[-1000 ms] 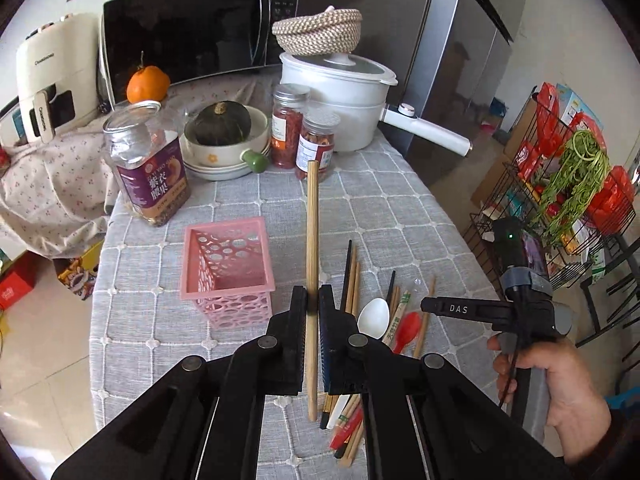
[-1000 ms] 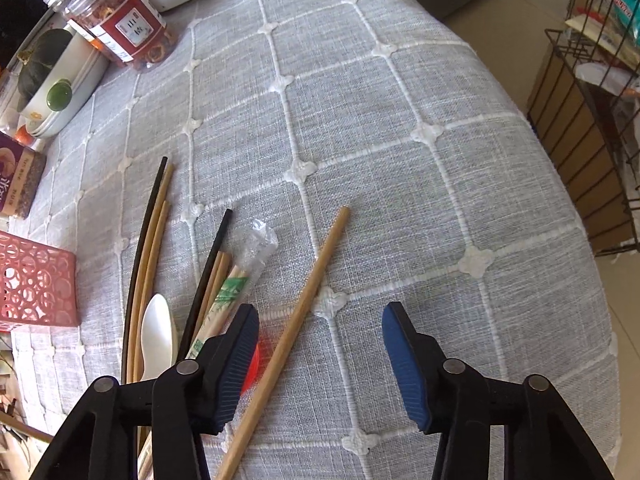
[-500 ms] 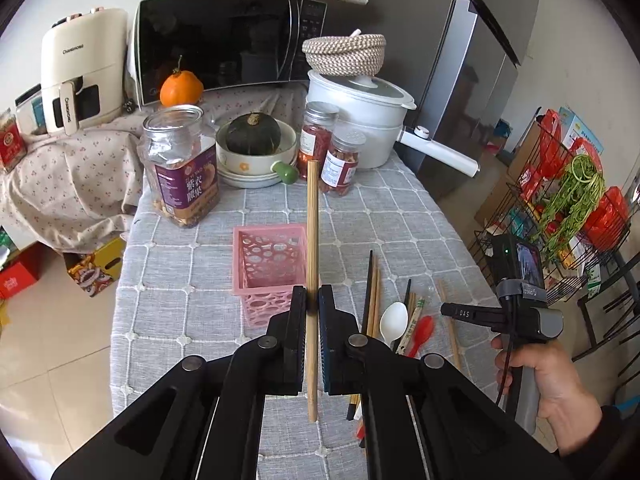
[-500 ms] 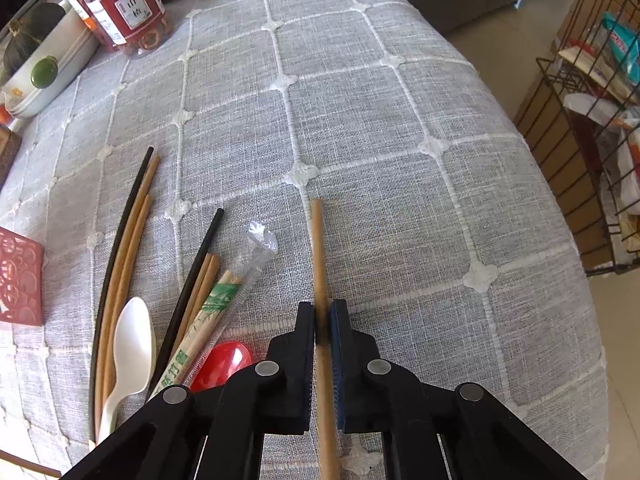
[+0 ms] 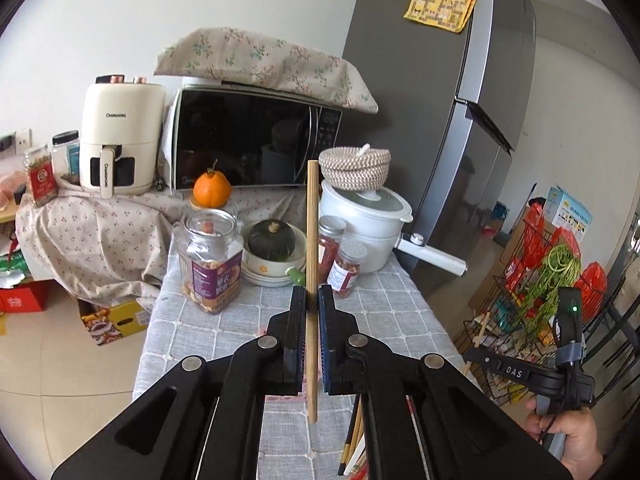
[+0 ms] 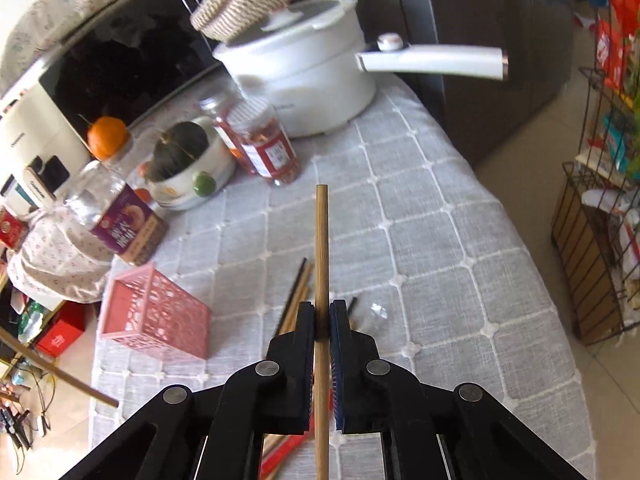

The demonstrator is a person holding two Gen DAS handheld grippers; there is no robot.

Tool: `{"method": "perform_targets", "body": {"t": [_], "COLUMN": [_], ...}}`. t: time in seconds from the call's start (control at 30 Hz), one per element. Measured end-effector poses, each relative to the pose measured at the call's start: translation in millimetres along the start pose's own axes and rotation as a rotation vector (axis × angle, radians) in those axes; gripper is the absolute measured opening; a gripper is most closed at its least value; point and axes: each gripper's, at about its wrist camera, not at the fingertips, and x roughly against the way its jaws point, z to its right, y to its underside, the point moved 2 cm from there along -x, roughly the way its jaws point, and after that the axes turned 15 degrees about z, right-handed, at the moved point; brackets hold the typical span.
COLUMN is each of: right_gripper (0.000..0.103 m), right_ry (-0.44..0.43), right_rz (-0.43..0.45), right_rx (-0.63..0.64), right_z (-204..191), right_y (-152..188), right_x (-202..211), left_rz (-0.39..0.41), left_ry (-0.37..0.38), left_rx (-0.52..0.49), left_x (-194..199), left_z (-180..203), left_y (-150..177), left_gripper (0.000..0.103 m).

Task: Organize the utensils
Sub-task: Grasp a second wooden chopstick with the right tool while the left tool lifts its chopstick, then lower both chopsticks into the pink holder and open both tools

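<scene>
In the left wrist view my left gripper [image 5: 310,294] is shut on a wooden chopstick [image 5: 312,220] that stands upright above the table. In the right wrist view my right gripper [image 6: 322,310] is shut on a second wooden chopstick [image 6: 321,240], held clear of the cloth. The pink openwork basket [image 6: 156,312] stands on the table left of the right gripper. Several chopsticks [image 6: 296,296] and a red spoon [image 6: 288,452] lie under that gripper. A hand holds the right gripper [image 5: 508,370] at the left view's right edge; its jaws are hidden there.
At the table's far end stand a white pot with a long handle [image 6: 304,80], two red-filled jars [image 6: 264,144], a bowl holding a green squash [image 6: 184,164] and a large glass jar [image 6: 120,220]. A wire rack [image 6: 592,240] stands off the right edge. A grey fridge [image 5: 460,140] is behind.
My right gripper shut on the chopstick lying on the cloth and lifted it off. Both grippers rose and tilted up; the pink basket dropped out of the left view.
</scene>
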Motion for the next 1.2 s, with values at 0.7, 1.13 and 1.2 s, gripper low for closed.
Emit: {"method": "perform_targets", "body": {"t": [0.7,1.13,1.2], "right_gripper": [0.006,0.006,0.006], "right_ry": [-0.324,-0.321,-0.320], "right_rz": [0.353,0.305,0.288], "right_rx": [-0.003,0.106,0.111], "right_z": [-123.0,-137.1,-137.6], "right_y": [-67.8,-28.2,-25.4], "right_x": [7.3,-62.7,-70.2], "left_rz": [0.037,-0.101,-0.116], "left_ry": [-0.147,-0.132,-0.130], "left_rx": [0.057,0.007,0.009], "left_x": [-91.6,-133.4,-139.0], "left_z": [-32.4,-43.6,-43.8], "left_y": [29.3,55.5,57.8], "left_gripper": [0.006,0.006,0.006]}}
